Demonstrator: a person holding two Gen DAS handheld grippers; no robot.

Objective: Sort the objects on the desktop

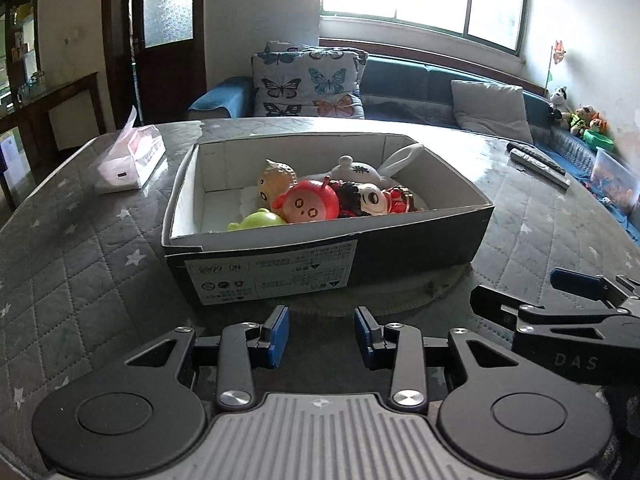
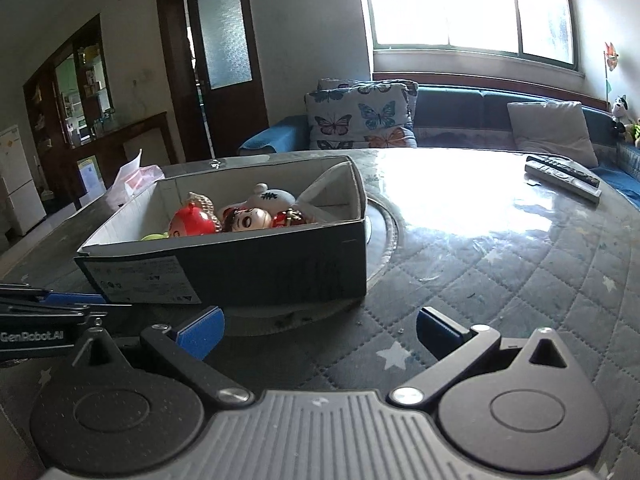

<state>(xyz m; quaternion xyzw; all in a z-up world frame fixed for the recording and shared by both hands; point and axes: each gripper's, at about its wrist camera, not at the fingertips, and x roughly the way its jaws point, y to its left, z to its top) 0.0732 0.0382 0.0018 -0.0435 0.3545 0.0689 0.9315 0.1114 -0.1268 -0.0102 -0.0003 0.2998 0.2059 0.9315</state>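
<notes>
Toys fill a dark cardboard box with white inner walls on the quilted counter: a red round-faced doll, a green figure, a white plush. Left gripper is partly open, right gripper wide open; both hold nothing.

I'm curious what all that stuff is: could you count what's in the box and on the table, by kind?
Toys in the box: 6, among them a red one, a green one and a white one.
Tissue packs: 1
Remote controls: 2
Boxes: 1
Total: 10
</notes>
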